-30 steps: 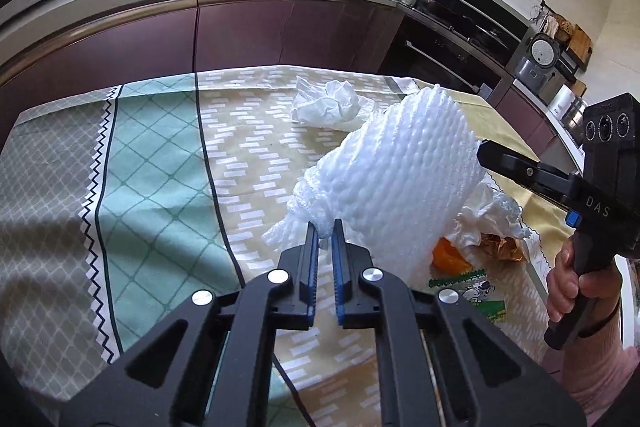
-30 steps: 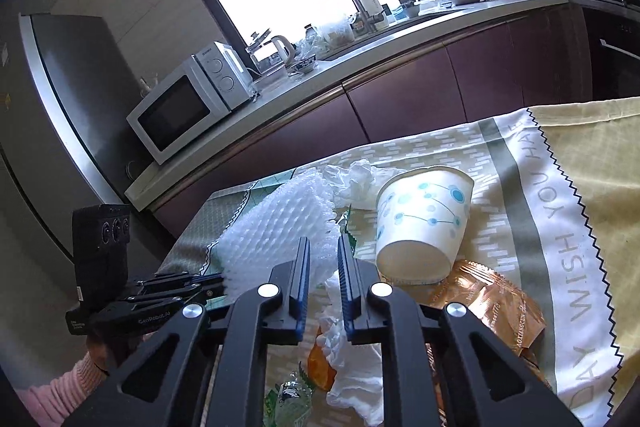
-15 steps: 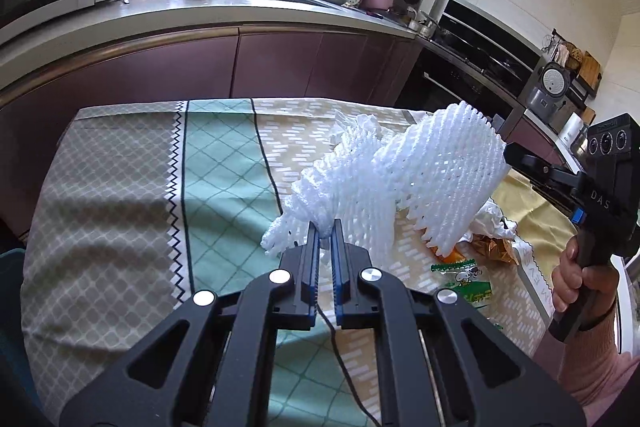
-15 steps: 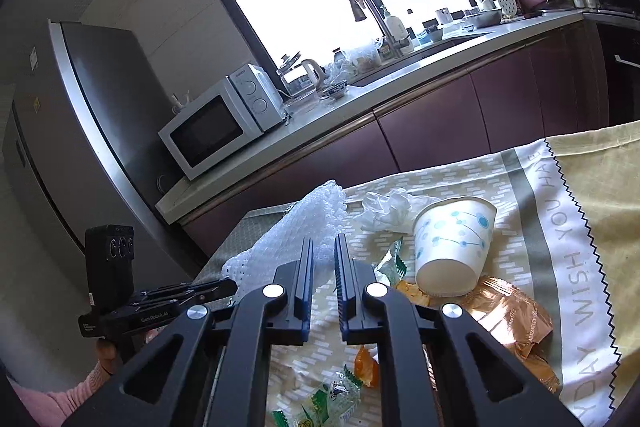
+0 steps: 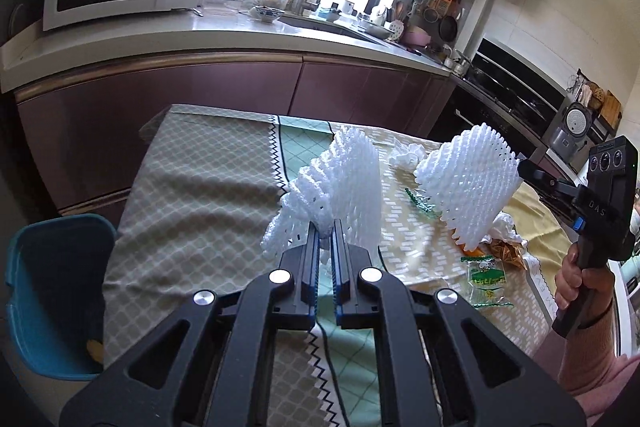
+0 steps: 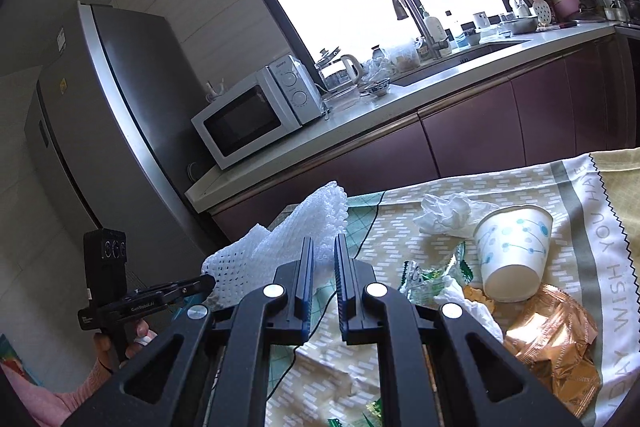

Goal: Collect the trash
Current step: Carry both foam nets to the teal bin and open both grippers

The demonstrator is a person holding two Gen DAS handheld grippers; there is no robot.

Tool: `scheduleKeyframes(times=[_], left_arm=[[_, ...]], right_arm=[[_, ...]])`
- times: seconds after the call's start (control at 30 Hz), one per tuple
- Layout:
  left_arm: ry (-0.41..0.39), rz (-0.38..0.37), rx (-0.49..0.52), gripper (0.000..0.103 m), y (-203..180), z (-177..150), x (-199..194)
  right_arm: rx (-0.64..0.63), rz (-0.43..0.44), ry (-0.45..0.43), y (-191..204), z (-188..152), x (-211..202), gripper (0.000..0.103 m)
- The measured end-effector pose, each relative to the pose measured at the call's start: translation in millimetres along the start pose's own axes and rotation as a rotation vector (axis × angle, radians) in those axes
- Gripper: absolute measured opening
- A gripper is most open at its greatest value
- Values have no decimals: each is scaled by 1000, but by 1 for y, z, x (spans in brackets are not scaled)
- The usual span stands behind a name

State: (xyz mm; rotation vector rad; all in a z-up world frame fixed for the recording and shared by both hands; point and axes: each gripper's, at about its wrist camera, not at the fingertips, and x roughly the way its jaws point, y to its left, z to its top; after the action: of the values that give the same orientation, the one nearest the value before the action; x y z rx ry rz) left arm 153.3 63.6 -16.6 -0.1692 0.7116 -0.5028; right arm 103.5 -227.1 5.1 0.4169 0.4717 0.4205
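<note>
Each wrist camera looks forward and downward along its own hand-held gripper, close over the cloth-covered bench (image 5: 208,187), both views sharing the white foam net (image 5: 344,187) and microwave (image 6: 256,115).

Foam net (image 5: 340,183) now lifted off table by left gripper (image 5: 326,227), seemingly split in two, blue bin (image 5: 52,291) now visible.

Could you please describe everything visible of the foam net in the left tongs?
The foam net is a white mesh sleeve of diamond cells, crumpled. The left tongs are shut on its lower edge, holding it above the patterned tablecloth, its bulk rising past the fingertips. It is apart from a second foam net in the right tongs.
</note>
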Motion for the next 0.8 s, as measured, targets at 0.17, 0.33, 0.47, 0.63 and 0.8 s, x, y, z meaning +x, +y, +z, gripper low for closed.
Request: scheduleKeyframes(times=[0.17, 0.33, 0.47, 0.63, 0.8], left_arm=[[-43, 56, -19, 6, 22, -2, -35], [-79, 129, -37, 6, 47, -2, -70], [-97, 199, -67, 6, 76, -4, -93], [-99, 293, -114, 6, 120, -12, -116], [-77, 365, -162, 6, 156, -25, -126]], right_arm=[[-19, 43, 24, 18, -2, 16, 9], [-45, 95, 54, 40, -5, 36, 9], [-62, 141, 83, 61, -5, 57, 9], [-98, 197, 129, 92, -5, 89, 9], [-143, 249, 175, 129, -10, 125, 9]])
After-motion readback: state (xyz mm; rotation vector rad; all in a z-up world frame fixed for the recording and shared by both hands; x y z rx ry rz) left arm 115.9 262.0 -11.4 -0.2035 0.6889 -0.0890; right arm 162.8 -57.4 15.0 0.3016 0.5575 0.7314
